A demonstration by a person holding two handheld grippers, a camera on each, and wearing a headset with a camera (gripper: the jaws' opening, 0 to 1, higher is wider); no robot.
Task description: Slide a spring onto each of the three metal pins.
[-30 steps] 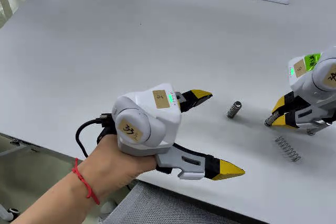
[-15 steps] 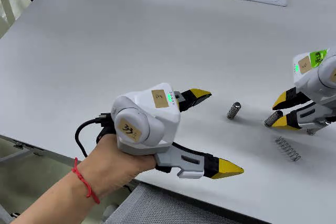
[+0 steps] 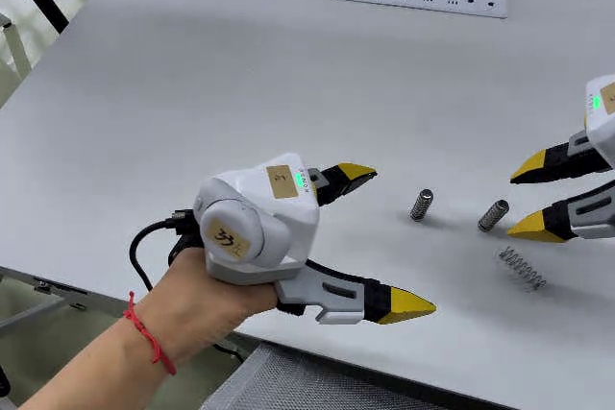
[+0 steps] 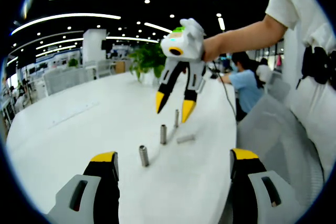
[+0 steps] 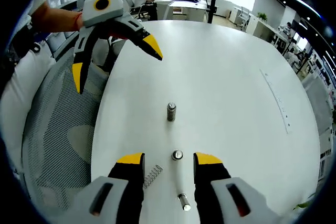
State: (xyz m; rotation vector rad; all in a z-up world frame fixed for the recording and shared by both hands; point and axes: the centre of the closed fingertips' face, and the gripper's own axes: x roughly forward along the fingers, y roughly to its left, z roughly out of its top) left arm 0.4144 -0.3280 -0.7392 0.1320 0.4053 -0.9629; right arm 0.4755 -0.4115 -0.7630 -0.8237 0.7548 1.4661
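Left gripper [image 3: 389, 239] and right gripper [image 3: 524, 201] hung open, yellow-tipped.
One wire spring [image 3: 522, 268] lay loose near the front edge of the smooth white tabletop [image 3: 240, 64], beside two upright metal pins [image 3: 421, 204] (tan stickers [image 3: 282, 181] bore unreadable handwriting).

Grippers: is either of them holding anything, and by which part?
Nothing is held. The left gripper and right gripper both stand open and empty; the pins and the loose spring rest on the table, untouched.

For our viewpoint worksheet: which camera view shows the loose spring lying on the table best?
The head view: the loose spring lies in the open, coils distinct. The right gripper view shows it small beside the right tool; the left gripper view, a blurred sliver.
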